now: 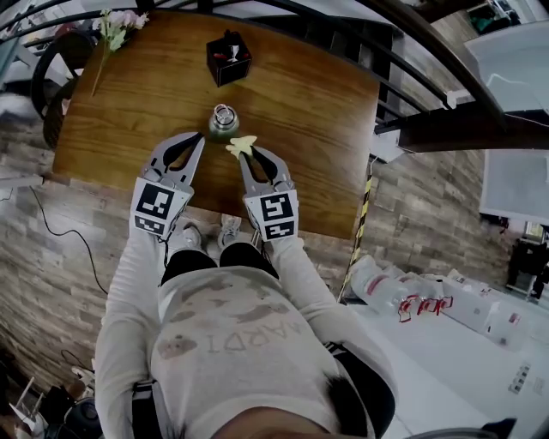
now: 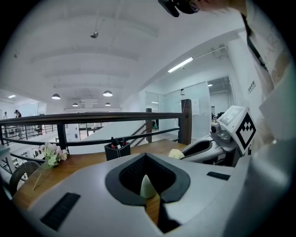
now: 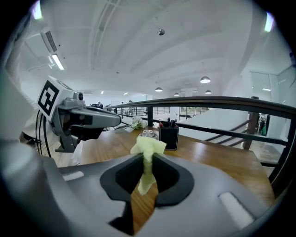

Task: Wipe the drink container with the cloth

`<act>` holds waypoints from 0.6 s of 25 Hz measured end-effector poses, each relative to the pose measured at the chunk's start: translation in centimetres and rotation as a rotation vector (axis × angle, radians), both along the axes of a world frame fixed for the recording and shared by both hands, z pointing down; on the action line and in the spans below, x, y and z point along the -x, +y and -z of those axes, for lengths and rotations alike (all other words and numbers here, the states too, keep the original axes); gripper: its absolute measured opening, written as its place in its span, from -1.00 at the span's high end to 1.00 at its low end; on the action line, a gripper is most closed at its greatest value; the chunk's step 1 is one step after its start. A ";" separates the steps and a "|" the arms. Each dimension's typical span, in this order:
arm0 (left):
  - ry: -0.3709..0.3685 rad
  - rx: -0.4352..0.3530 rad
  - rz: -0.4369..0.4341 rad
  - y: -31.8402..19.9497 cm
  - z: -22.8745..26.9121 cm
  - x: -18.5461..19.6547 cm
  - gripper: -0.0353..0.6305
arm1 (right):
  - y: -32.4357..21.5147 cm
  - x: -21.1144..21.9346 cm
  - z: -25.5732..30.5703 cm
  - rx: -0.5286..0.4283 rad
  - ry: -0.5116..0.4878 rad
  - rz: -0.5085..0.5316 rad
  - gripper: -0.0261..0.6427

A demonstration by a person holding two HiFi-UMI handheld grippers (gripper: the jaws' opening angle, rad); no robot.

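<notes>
The drink container (image 1: 223,123), a small green vessel with a metal lid, stands on the wooden table (image 1: 317,129). My right gripper (image 1: 243,156) is shut on a yellow cloth (image 1: 241,145), held just right of and nearer than the container. In the right gripper view the cloth (image 3: 148,147) pokes out past the tips, with the container's lid (image 3: 148,134) just behind it. My left gripper (image 1: 202,139) lies at the container's left side, its jaws together at the tips. A pale shape (image 2: 147,185) shows in its slit; I cannot tell what it is.
A black pen holder (image 1: 228,57) stands beyond the container. Pale flowers (image 1: 116,26) lie at the table's far left corner. A dark railing (image 3: 208,104) runs behind the table. The person's legs and shoes (image 1: 227,230) are at the near table edge.
</notes>
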State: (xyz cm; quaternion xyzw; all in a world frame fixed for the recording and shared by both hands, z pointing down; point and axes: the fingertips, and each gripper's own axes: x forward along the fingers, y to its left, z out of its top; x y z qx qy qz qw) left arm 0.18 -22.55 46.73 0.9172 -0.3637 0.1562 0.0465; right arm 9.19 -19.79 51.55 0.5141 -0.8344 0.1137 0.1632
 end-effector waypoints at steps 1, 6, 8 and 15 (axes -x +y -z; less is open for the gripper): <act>0.005 -0.002 0.002 0.3 0.2 0.3 0.88 | 0.2 0.1 0.4 -0.007 -0.001 -0.007 0.71; 0.041 -0.034 0.013 1.9 1.9 1.6 0.88 | 1.8 0.6 2.5 -0.040 -0.020 -0.046 0.71; 0.047 -0.043 0.009 2.5 2.3 2.0 0.88 | 2.4 0.6 3.3 -0.053 -0.031 -0.066 0.71; 0.079 -0.075 0.002 4.2 4.4 3.3 0.88 | 4.4 0.9 5.9 -0.101 -0.034 -0.114 0.71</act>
